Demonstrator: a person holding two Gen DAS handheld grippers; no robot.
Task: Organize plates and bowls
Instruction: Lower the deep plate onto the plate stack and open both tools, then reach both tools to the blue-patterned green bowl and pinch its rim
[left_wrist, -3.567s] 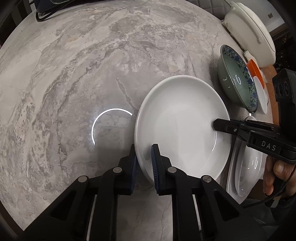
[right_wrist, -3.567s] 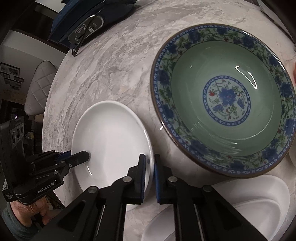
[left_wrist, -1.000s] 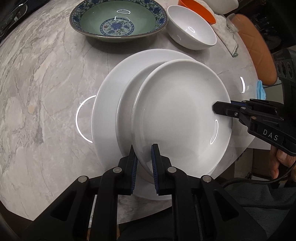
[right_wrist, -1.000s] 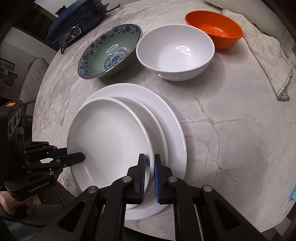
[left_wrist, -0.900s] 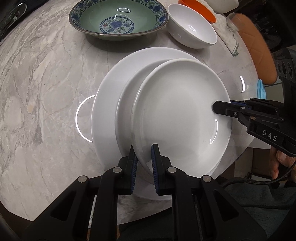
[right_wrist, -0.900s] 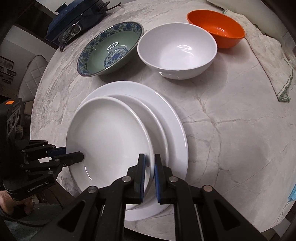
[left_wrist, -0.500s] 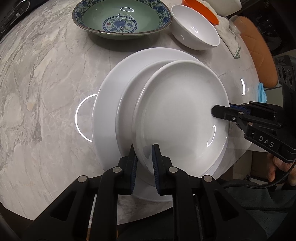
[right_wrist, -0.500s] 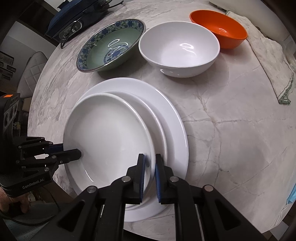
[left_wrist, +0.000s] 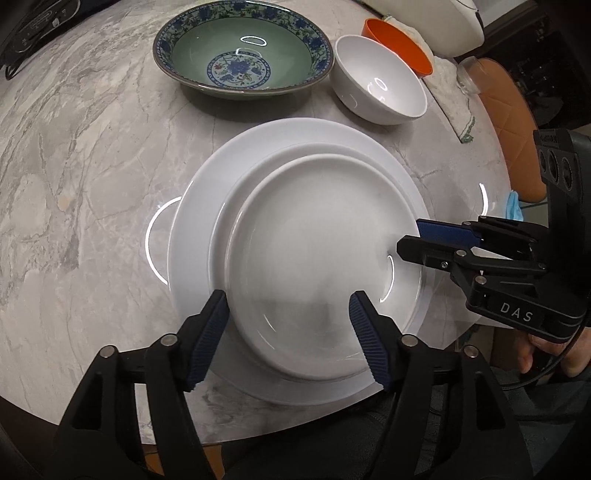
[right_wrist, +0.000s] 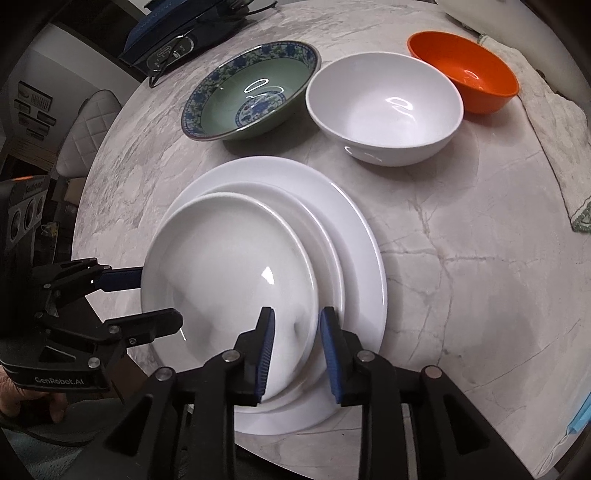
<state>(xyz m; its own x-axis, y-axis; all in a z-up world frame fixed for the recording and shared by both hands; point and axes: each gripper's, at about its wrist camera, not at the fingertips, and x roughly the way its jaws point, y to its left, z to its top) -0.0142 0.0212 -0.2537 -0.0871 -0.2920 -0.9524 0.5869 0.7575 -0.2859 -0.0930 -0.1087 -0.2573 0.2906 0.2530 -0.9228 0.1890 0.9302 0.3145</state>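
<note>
Three white plates lie stacked near the table's front edge: a large plate (left_wrist: 192, 221) (right_wrist: 354, 240), a medium one (left_wrist: 223, 236) (right_wrist: 325, 236) and a small top plate (left_wrist: 314, 251) (right_wrist: 229, 266). My left gripper (left_wrist: 286, 301) (right_wrist: 160, 297) straddles the top plate's near rim. Its jaws are opening and the pads stand clear of the plate. My right gripper (right_wrist: 297, 314) (left_wrist: 409, 237) straddles the opposite rim, its jaws opening too, with small gaps beside the pads. Behind the stack stand a green and blue patterned bowl (left_wrist: 240, 51) (right_wrist: 251, 88), a white bowl (left_wrist: 376, 81) (right_wrist: 384, 107) and an orange bowl (left_wrist: 399, 40) (right_wrist: 465, 77).
A pale cloth (right_wrist: 554, 129) lies along the marble table's right side. A dark blue appliance (right_wrist: 177, 37) sits at the far edge. An orange chair (left_wrist: 506, 129) stands beside the table and a white quilted chair (right_wrist: 88, 125) beyond it. A hand holds each gripper.
Both grippers carried the small plate across and set it on the stack. Their jaws, shut on its rim until half a second ago, have spread apart and let it go.
</note>
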